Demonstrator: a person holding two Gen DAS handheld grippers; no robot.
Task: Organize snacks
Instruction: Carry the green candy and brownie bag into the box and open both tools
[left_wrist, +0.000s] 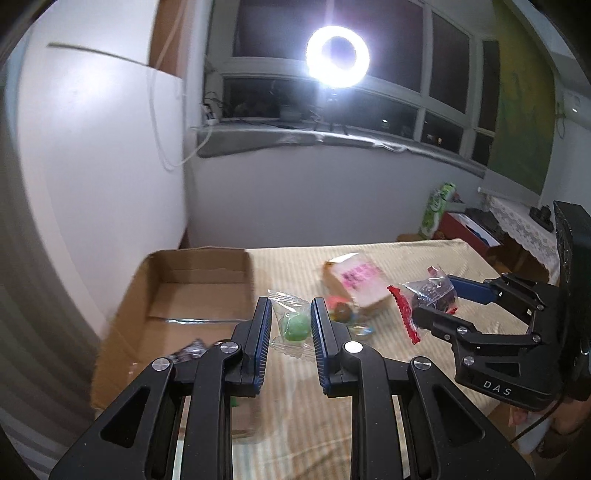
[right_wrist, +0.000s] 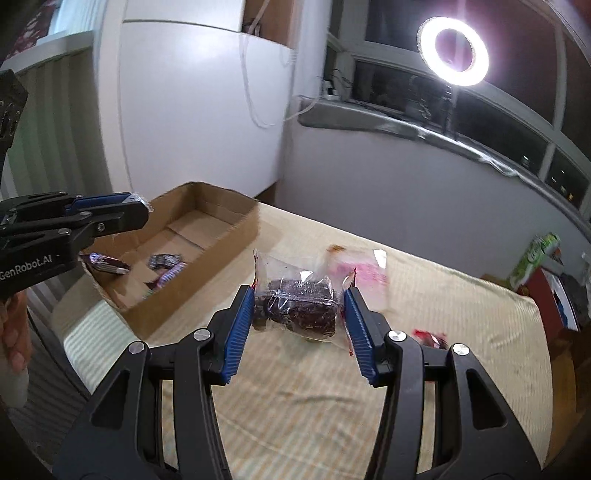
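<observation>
Clamping a dark brownie in clear plastic wrap (right_wrist: 295, 306), the right gripper (right_wrist: 299, 325) sits right of the open cardboard box (right_wrist: 207, 254); left gripper (left_wrist: 290, 332) pinches a green sweet's clear wrapper (left_wrist: 291, 325), nearer.

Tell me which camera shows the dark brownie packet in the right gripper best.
The right wrist view. There the dark brownie packet sits centred and close between the right gripper's jaws, its clear wrapper sharp. The left wrist view shows the same packet only small, from the side, near the frame's right edge.
</observation>
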